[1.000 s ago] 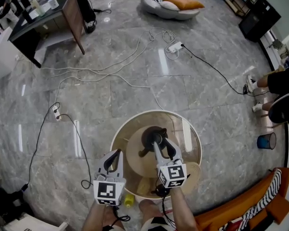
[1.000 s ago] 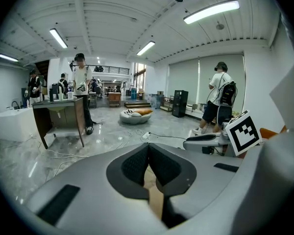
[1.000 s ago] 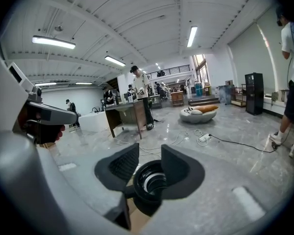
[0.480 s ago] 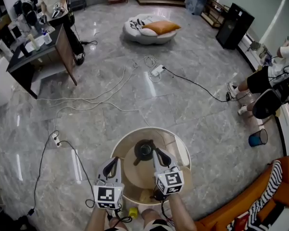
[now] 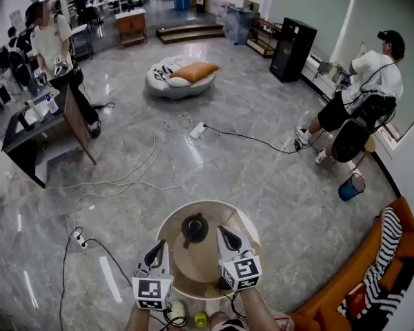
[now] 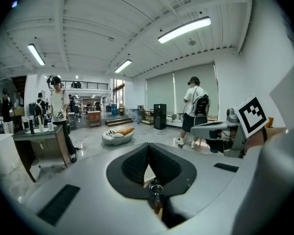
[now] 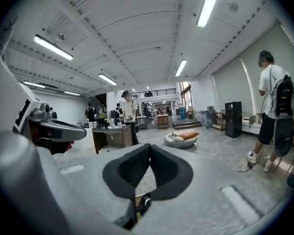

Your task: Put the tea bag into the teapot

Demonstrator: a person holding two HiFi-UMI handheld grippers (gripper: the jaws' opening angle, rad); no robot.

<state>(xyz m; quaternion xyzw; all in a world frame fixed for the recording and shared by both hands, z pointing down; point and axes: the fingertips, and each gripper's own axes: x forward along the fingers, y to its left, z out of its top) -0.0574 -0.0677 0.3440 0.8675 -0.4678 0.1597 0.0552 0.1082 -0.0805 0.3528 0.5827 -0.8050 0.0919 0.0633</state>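
A dark teapot stands on the round glass table just ahead of me. My right gripper sits just right of the pot, its jaws shut with nothing between them. My left gripper hovers over the table's near left rim, also shut and empty. In the left gripper view the closed jaws point level across the room, and the teapot peeks through the gap beneath them. The right gripper view shows the same closed jaws and the pot below. I see no tea bag in any view.
Cables and a power strip trail over the grey floor. A beanbag lies farther off, a dark desk with a person at the left, another person at the right, a blue bin, and an orange sofa at the lower right.
The right gripper's jaws, open around the teapot's top a second ago, have shut and drawn back beside it. The head view has tilted up, showing more of the room.
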